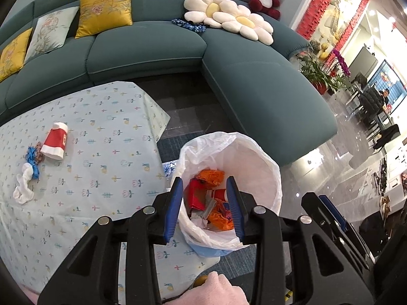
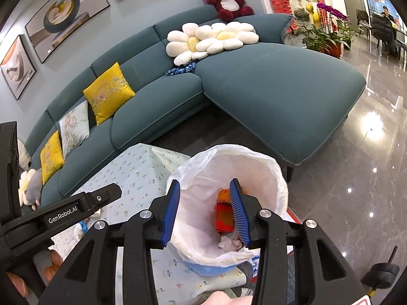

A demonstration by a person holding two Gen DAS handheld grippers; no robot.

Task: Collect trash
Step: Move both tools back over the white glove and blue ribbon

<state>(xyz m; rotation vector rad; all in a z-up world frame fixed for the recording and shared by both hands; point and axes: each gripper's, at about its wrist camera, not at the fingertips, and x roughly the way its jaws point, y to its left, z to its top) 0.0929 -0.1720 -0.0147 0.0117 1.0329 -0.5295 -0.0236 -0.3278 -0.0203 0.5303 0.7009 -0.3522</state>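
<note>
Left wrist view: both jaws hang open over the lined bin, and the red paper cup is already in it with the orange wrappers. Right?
Not quite. The red paper cup is not in the bin; it lies on its side on the patterned tablecloth, beside the blue and white scraps. The left wrist view shows it. The rest holds: both sets of jaws are open over the lined bin.

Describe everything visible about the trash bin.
The trash bin is round, pale blue and upright, lined with a thin white plastic bag folded loosely over its rim. It stands on the floor against the tablecloth's hanging edge, below both grippers. Inside lie orange wrappers, red packaging and crumpled white paper. Nothing grips it.
</note>
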